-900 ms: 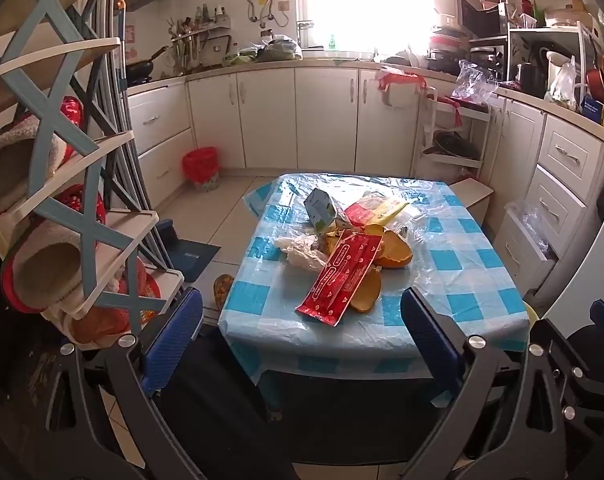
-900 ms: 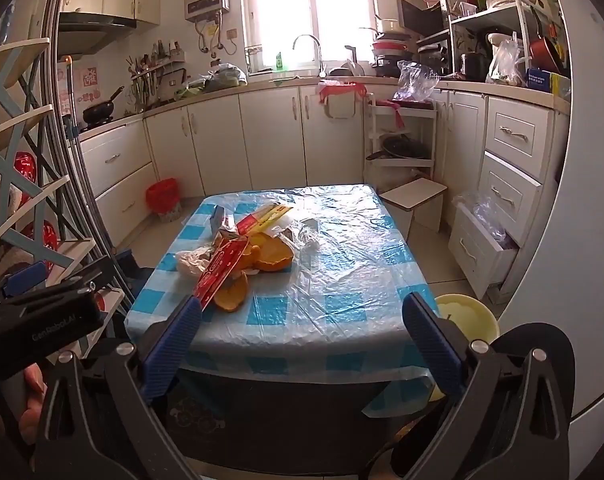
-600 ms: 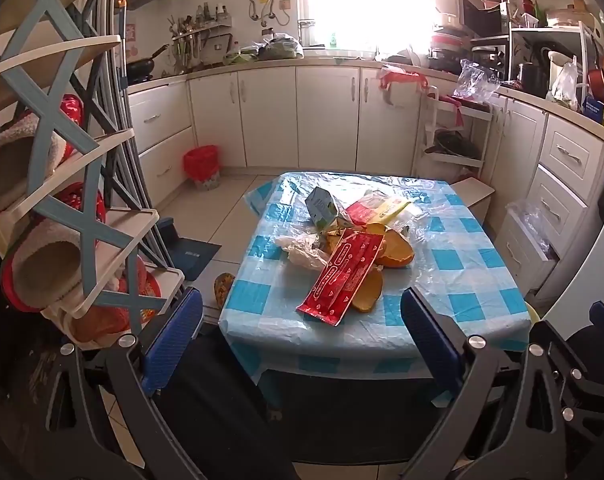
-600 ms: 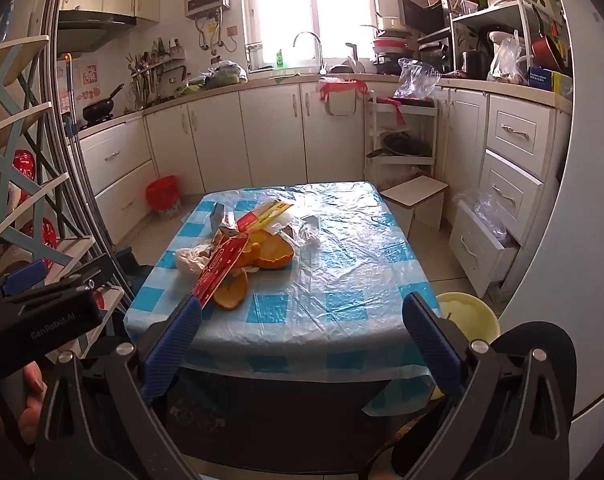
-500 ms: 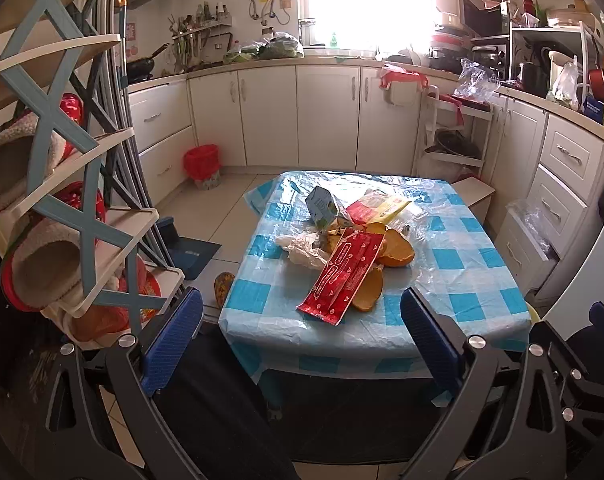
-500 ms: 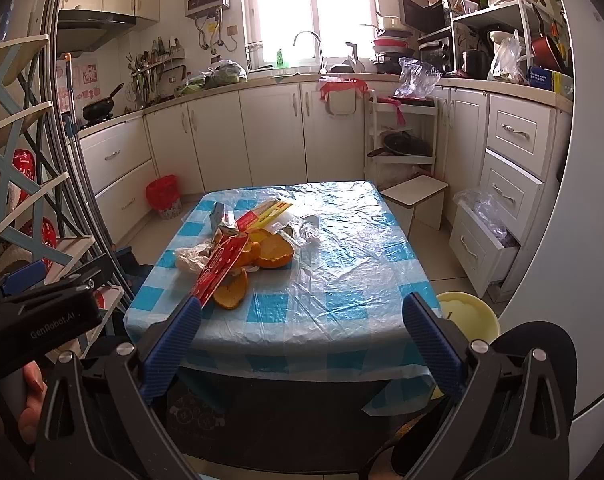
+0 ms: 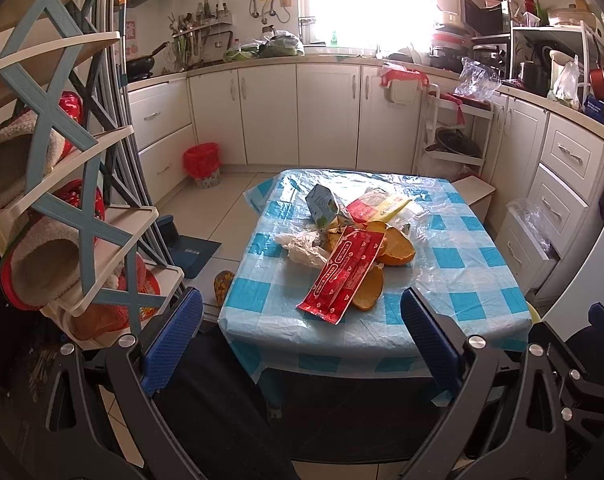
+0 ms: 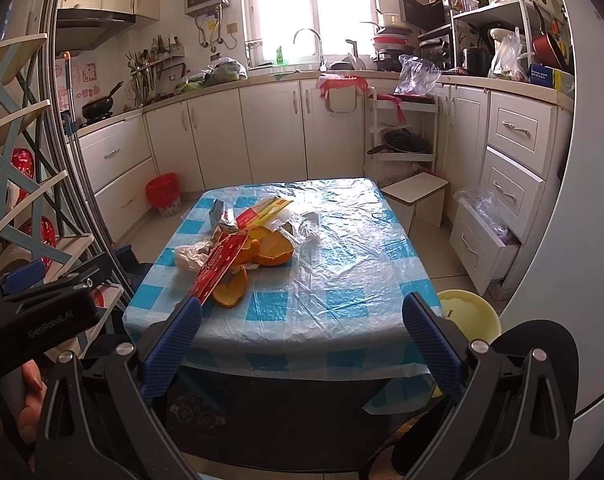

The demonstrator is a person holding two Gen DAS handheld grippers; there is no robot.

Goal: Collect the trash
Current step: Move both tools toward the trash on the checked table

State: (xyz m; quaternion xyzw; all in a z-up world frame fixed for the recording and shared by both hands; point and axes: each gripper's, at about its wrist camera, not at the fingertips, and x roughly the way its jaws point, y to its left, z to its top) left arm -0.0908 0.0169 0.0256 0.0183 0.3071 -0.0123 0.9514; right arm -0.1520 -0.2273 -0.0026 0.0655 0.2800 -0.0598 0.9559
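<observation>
A pile of trash lies on a small table (image 7: 453,264) with a blue-checked cover: a long red wrapper (image 7: 343,272) (image 8: 218,270), orange peels (image 7: 397,246) (image 8: 274,254), a crumpled white bag (image 7: 303,250), a small green-white carton (image 7: 321,204) and a red-yellow packet (image 7: 381,204) (image 8: 264,210). My left gripper (image 7: 300,340) is open and empty, short of the table's near edge. My right gripper (image 8: 302,344) is open and empty, also short of the near edge. The left gripper's body (image 8: 38,320) shows at the left of the right wrist view.
A shoe rack (image 7: 62,208) with slippers stands close on the left. A red bin (image 7: 201,164) sits by the far cabinets. A yellow bucket (image 8: 467,314) stands on the floor right of the table. White drawers (image 8: 509,184) line the right wall.
Both views have crept slightly closer to the table. Both grippers stay open and empty.
</observation>
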